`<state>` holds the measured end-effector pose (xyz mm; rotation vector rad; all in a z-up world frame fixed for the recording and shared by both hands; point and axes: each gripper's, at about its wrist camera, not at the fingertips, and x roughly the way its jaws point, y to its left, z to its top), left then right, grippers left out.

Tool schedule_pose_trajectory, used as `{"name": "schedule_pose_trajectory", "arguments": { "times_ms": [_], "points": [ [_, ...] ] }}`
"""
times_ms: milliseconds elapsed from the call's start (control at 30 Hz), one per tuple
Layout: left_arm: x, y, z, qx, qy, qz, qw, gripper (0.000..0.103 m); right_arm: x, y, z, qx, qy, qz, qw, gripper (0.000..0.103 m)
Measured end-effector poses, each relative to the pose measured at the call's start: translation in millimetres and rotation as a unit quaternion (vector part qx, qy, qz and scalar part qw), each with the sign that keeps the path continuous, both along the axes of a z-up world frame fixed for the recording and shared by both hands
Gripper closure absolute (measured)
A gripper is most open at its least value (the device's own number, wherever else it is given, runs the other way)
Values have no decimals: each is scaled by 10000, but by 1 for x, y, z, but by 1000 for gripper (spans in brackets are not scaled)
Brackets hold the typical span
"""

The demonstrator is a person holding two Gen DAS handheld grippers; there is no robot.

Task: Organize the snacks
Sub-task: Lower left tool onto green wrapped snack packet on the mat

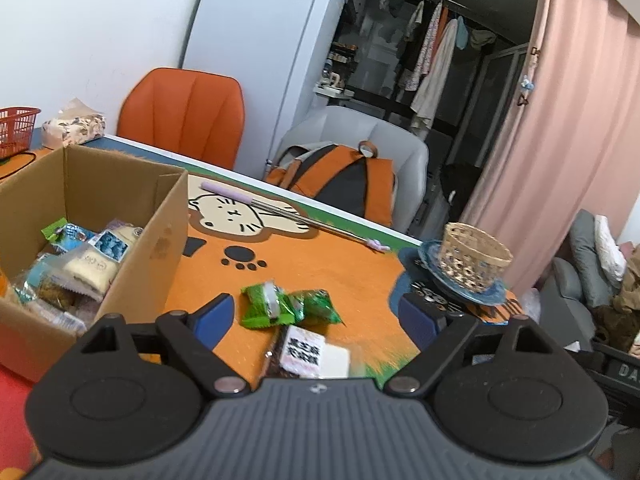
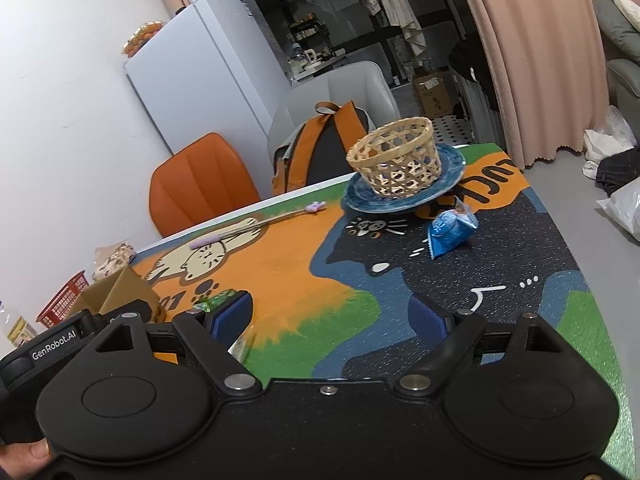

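Table: a table (image 2: 280, 264) covered by a cartoon-cat mat in orange, green and dark blue was seen stretching ahead of both tools.
Cardboard box: an open cardboard box (image 1: 152, 240) was found to the left of the left tool, on the table; several wrapped snacks were held inside it.
Plate and basket: a blue plate (image 2: 452, 168) was seen well ahead of the right tool, and a woven basket (image 2: 396, 156) was carried on it.
Left tool: the left tool (image 1: 320, 316) was held with its blue-padded fingers (image 1: 216, 316) spread wide above the mat, and nothing was gripped.
Right tool: the right tool (image 2: 332, 320) was likewise spread wide above the mat, with nothing between its fingers (image 2: 232, 316).
Green snack packets: two green snack packets (image 1: 292, 306) were seen lying touching each other on the orange part of the mat, just ahead of the left tool and between its fingers.
White-labelled snack: a dark snack with a white printed label (image 1: 304, 350) was seen lying just nearer than the green packets, close to the tool body.
Blue snack packet: a blue snack packet (image 2: 452, 230) was seen ahead of the right tool, on the dark part of the mat, near the plate.
Metal sticks: thin metal sticks with a lilac handle (image 1: 280, 212) were seen lying on the mat beyond the green packets.
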<state>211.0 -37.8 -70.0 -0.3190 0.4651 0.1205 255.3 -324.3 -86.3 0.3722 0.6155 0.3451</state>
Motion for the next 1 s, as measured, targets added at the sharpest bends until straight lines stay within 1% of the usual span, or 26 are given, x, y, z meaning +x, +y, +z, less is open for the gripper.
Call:
{"name": "schedule_pose_trajectory", "arguments": {
  "times_ms": [267, 433, 567, 833, 1000],
  "points": [
    [26, 10, -11, -58, 198, 145, 9997, 33, 20, -5, -9, -15, 116, -59, 9999, 18],
    [40, 17, -20, -56, 314, 278, 9991, 37, 33, -7, -15, -12, 193, -105, 9998, 18],
    [51, 22, -26, -35, 398, 366, 9985, 42, 44, -7, -19, -36, 237, -122, 9996, 18],
    [69, 28, -38, 84, 622, 526, 9966, 43, 61, -17, -25, -136, 300, -255, 9991, 18],
    [77, 30, -45, 128, 775, 532, 9955, 43, 74, -19, -26, -330, 312, -336, 9984, 18]
  ]
}}
